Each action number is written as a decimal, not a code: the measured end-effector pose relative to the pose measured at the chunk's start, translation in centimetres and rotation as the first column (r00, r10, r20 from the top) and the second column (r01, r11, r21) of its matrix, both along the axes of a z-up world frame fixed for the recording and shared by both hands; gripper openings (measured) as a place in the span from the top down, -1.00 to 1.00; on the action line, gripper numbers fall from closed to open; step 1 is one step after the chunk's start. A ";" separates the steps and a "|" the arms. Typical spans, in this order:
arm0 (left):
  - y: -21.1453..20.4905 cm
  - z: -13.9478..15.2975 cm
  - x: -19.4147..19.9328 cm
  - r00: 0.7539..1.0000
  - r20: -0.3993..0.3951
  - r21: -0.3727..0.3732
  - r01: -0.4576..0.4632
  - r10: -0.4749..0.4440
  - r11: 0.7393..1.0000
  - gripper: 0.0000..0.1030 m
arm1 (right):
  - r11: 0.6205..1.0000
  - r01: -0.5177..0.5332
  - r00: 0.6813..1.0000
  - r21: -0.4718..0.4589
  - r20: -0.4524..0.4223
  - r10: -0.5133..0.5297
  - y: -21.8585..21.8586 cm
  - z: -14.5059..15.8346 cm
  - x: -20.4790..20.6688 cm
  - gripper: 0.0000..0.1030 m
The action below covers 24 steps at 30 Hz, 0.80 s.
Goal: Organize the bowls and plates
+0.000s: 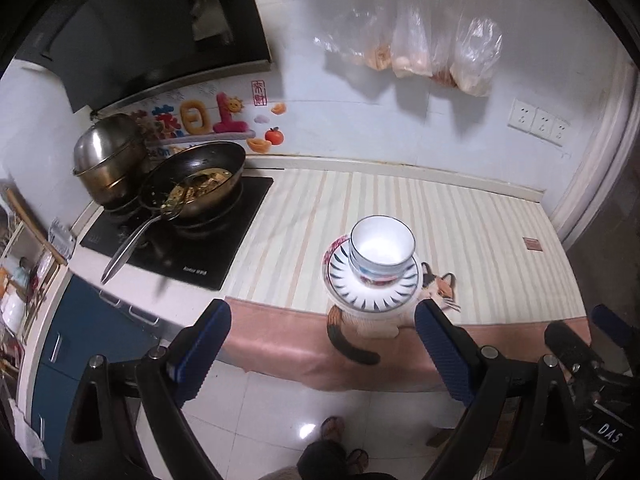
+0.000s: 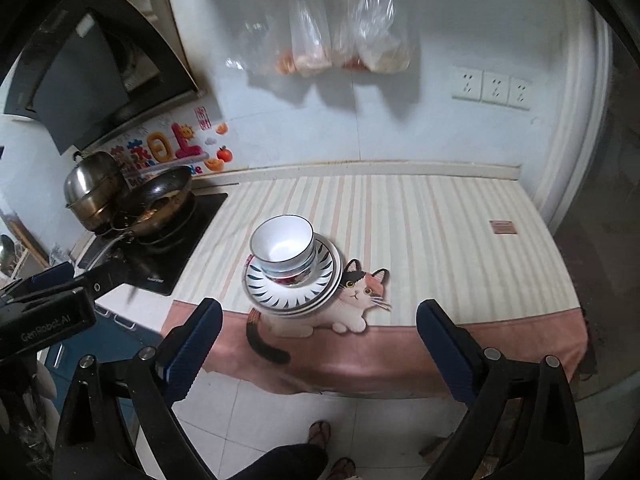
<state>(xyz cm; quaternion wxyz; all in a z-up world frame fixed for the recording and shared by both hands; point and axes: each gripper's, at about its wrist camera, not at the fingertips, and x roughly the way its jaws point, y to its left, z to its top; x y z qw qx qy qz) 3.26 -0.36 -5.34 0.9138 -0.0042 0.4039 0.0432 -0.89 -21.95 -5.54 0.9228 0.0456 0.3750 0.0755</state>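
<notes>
Your left gripper (image 1: pixel 322 322) is held off the front edge of the counter, above the floor, its blue-padded fingers (image 1: pixel 204 344) spread wide with nothing between them. Your right gripper (image 2: pixel 320 320) is in the same state: spread wide, empty, also short of the counter edge. Neither touches any dish.

The dishes stand as one stack near the front of the counter, on a striped cloth (image 1: pixel 460 224) printed with a calico cat (image 2: pixel 360 296). At the bottom is a pile of plates (image 1: pixel 372 300) with a dark blue brushstroke rim pattern; from the right wrist view you can see at least three rims. Nested bowls (image 1: pixel 382 246) sit upright on the top plate: the upper one is white inside with a thin dark rim, and red decoration shows on the one beneath it. How many bowls are nested cannot be told. The stack covers part of the cat's body.

Well to the left, on a black cooktop (image 1: pixel 188 240), sits a wok (image 1: pixel 196 176) with food residue and a metal spatula (image 1: pixel 132 244) in it, with a lidded steel pot (image 1: pixel 108 156) just behind. Clear plastic bags (image 1: pixel 424 48) hang on the tiled wall, and a row of sockets (image 2: pixel 492 88) sits to the right.
</notes>
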 end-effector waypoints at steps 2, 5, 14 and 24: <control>0.2 0.4 -2.0 1.000 0.007 -0.013 0.008 -0.008 1.000 -0.83 | 1.000 0.005 1.000 -0.009 0.025 -0.005 0.0 1.2 -2.5 -0.94; 0.4 0.9 -4.3 0.999 0.013 -0.026 0.030 -0.029 0.999 -0.83 | 1.000 0.009 0.999 -0.018 0.053 -0.008 0.0 2.7 -5.5 -0.95; 1.1 2.6 -9.4 0.995 0.051 -0.003 0.084 -0.084 0.996 -0.98 | 0.998 0.047 0.993 -0.051 0.110 -0.042 1.3 5.1 -12.4 -0.97; 2.7 2.9 -11.6 0.992 0.073 -0.006 0.105 -0.104 0.994 -0.98 | 0.993 0.102 0.989 -0.061 0.114 -0.095 2.7 5.7 -14.6 -0.98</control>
